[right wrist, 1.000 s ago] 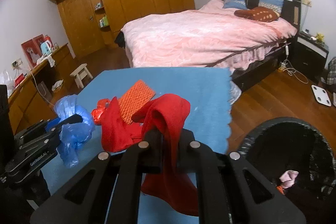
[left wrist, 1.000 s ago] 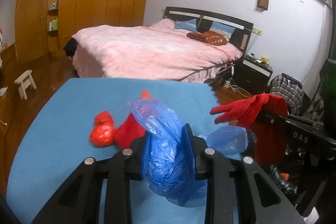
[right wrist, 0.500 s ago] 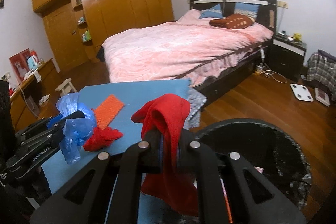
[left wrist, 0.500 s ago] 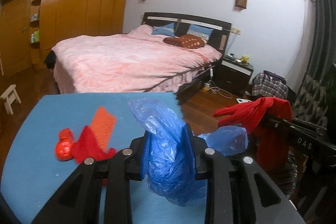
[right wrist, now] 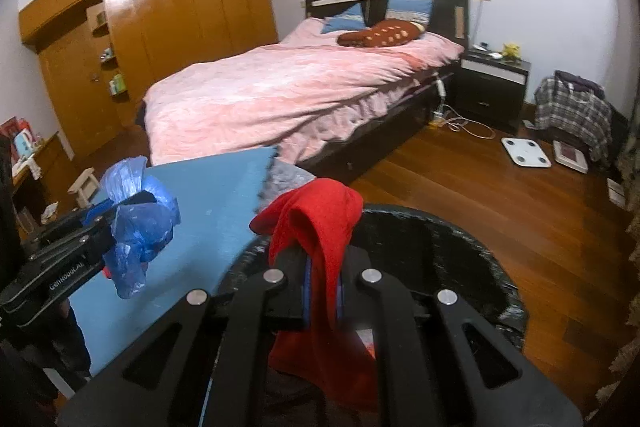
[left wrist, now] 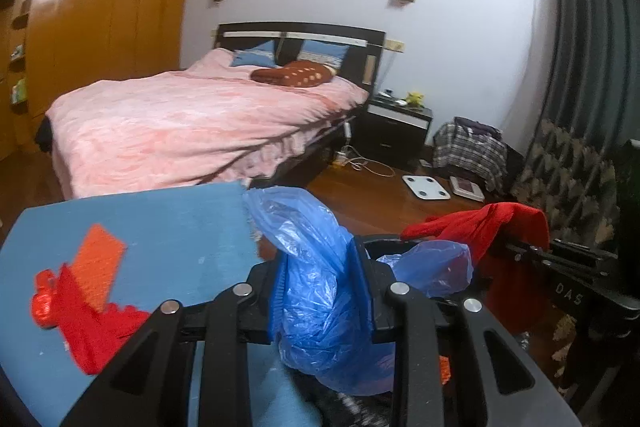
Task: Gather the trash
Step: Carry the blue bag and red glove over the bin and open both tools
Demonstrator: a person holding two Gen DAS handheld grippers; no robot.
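Observation:
My left gripper (left wrist: pixel 320 267) is shut on a crumpled blue plastic bag (left wrist: pixel 316 291), which bulges above and below the jaws. My right gripper (right wrist: pixel 322 267) is shut on a red cloth (right wrist: pixel 316 227) that drapes over its fingers. Below the right gripper is a black-lined trash bin (right wrist: pixel 452 247); its rim (left wrist: pixel 384 239) also shows just beyond the blue bag. The right gripper with the red cloth (left wrist: pixel 492 227) appears at the right of the left wrist view. The left gripper with the blue bag (right wrist: pixel 138 215) appears at the left of the right wrist view.
On the blue table (left wrist: pixel 160 223) lie an orange rectangular piece (left wrist: pixel 98 263), a red cloth scrap (left wrist: pixel 88 323) and a red crumpled wad (left wrist: pixel 42 303). Beyond stand a pink bed (right wrist: pixel 288 91), a nightstand (right wrist: pixel 492 87), a white scale (right wrist: pixel 526 153) on wood floor and a small stool (right wrist: pixel 84 185).
Both grippers have swung right, off the blue table and over the black bin, still holding their loads. The table and its red and orange pieces have slid to the left of both views.

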